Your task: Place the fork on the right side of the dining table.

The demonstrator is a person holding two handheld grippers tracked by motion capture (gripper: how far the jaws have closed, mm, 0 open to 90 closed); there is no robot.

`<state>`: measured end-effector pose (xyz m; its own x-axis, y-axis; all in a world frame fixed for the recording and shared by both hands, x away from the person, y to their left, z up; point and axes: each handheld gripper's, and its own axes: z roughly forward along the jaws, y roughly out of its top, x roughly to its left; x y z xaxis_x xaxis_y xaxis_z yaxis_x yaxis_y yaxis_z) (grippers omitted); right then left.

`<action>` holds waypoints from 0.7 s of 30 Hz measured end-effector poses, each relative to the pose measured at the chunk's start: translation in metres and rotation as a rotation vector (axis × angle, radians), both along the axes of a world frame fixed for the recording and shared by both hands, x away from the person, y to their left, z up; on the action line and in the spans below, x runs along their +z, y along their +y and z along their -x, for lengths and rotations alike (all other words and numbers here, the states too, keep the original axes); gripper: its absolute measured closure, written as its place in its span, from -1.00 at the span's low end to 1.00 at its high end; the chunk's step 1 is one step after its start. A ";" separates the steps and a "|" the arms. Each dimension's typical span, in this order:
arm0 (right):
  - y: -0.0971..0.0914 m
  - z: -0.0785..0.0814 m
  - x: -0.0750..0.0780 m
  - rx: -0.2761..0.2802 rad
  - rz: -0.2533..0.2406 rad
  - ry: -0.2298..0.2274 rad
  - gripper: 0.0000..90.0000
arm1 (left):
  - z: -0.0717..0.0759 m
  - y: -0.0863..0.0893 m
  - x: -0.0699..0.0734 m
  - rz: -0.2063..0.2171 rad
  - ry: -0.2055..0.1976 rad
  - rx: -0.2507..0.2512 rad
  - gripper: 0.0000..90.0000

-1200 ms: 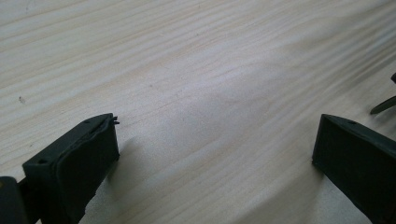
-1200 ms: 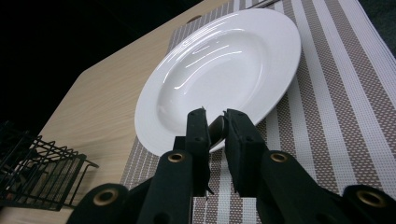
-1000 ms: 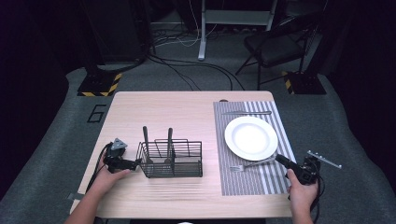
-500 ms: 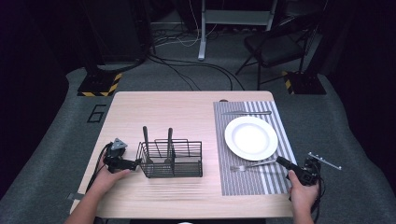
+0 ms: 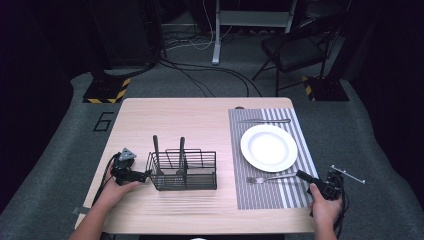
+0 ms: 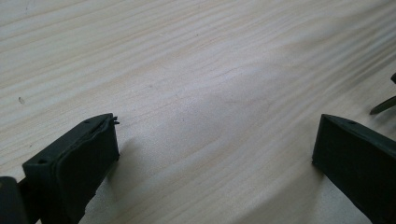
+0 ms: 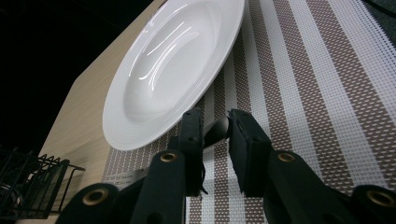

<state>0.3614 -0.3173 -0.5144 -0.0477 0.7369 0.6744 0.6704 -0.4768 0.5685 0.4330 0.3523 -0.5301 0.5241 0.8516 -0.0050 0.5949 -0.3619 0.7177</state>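
Note:
A silver fork point(image 5: 270, 177) lies on the striped placemat point(image 5: 260, 197) just in front of the white plate point(image 5: 269, 147), tines to the left. My right gripper point(image 5: 302, 176) is at the fork's handle end, low over the mat. In the right gripper view the handle tip point(image 7: 215, 130) fills the narrow gap between the two jaws of that gripper point(image 7: 215, 116), with the plate point(image 7: 173, 70) beyond. My left gripper point(image 5: 145, 175) rests against the left end of the black wire caddy point(image 5: 182, 170). Its jaws point(image 6: 215, 140) stand wide apart over bare wood.
Two dark utensil handles point(image 5: 155, 145) point(image 5: 182, 145) stand up in the caddy. A knife point(image 5: 263, 120) lies across the far end of the placemat. The table's right edge point(image 5: 306, 165) runs just beside the right hand. A chair and cables are on the floor beyond.
The right gripper has sunk a little toward the mat with the fork's handle, and the fork now lies flat in front of the plate. The left hand has not moved.

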 end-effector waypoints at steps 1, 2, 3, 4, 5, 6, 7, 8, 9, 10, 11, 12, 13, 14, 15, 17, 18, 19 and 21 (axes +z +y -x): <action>0.000 0.000 -0.001 -0.002 0.005 0.000 0.66 | 0.000 0.000 0.000 0.001 -0.001 0.002 -1.00; 0.000 0.000 -0.001 -0.002 0.003 0.000 0.66 | 0.000 0.000 0.000 0.000 -0.001 0.000 -1.00; 0.000 0.000 -0.001 -0.003 0.004 0.000 0.66 | 0.000 -0.001 0.000 0.009 -0.001 0.006 -1.00; 0.000 -0.001 0.000 -0.002 0.004 0.002 0.66 | 0.000 -0.001 0.000 0.009 -0.001 0.006 -1.00; 0.000 -0.001 -0.001 0.000 0.016 0.000 0.65 | 0.000 0.000 0.000 0.003 0.000 0.002 -1.00; 0.000 -0.001 -0.001 -0.002 0.020 0.004 0.65 | 0.000 0.000 0.000 -0.001 -0.001 0.000 -1.00; 0.000 -0.001 -0.001 -0.001 0.024 0.007 0.64 | 0.000 0.000 0.000 0.001 -0.001 0.001 -1.00; 0.000 -0.001 -0.002 0.002 0.041 0.008 0.63 | 0.000 0.000 0.000 0.000 -0.001 0.000 -1.00; 0.000 -0.002 -0.002 -0.003 0.036 0.024 0.63 | 0.000 0.000 0.000 0.001 -0.002 0.000 -1.00; 0.000 -0.002 -0.003 -0.003 0.034 0.028 0.63 | 0.000 0.000 0.000 0.000 -0.001 0.000 -1.00; 0.000 -0.002 -0.003 -0.010 0.023 0.036 0.62 | 0.000 0.000 0.000 0.000 -0.001 0.000 -1.00; 0.000 -0.003 -0.004 -0.007 0.031 0.039 0.62 | 0.000 0.000 0.000 0.001 -0.001 0.002 -1.00; 0.000 -0.003 -0.004 -0.010 0.032 0.046 0.61 | 0.000 0.000 0.000 0.003 0.001 0.002 -1.00; 0.000 -0.003 -0.005 -0.010 0.034 0.055 0.61 | 0.000 0.000 0.000 0.000 -0.001 0.000 -1.00; -0.001 -0.003 -0.005 -0.009 0.038 0.058 0.60 | 0.000 0.000 0.000 0.000 -0.001 0.000 -1.00; 0.000 -0.004 -0.006 -0.013 0.054 0.071 0.59 | 0.000 0.000 0.000 0.000 -0.001 0.000 -1.00; 0.000 -0.004 -0.005 -0.009 0.066 0.073 0.58 | 0.000 0.000 0.000 0.000 -0.001 0.000 -1.00; 0.001 -0.004 -0.006 -0.009 0.087 0.075 0.58 | 0.000 0.000 0.000 0.000 -0.001 0.000 -1.00; 0.001 -0.004 -0.006 -0.005 0.097 0.080 0.57 | 0.000 0.000 0.000 0.001 -0.001 0.000 -1.00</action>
<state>0.3657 -0.3160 -0.5204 0.0073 0.7991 0.6012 0.7134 -0.4254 0.5569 0.4331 0.3523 -0.5302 0.5240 0.8517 -0.0052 0.5943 -0.3613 0.7186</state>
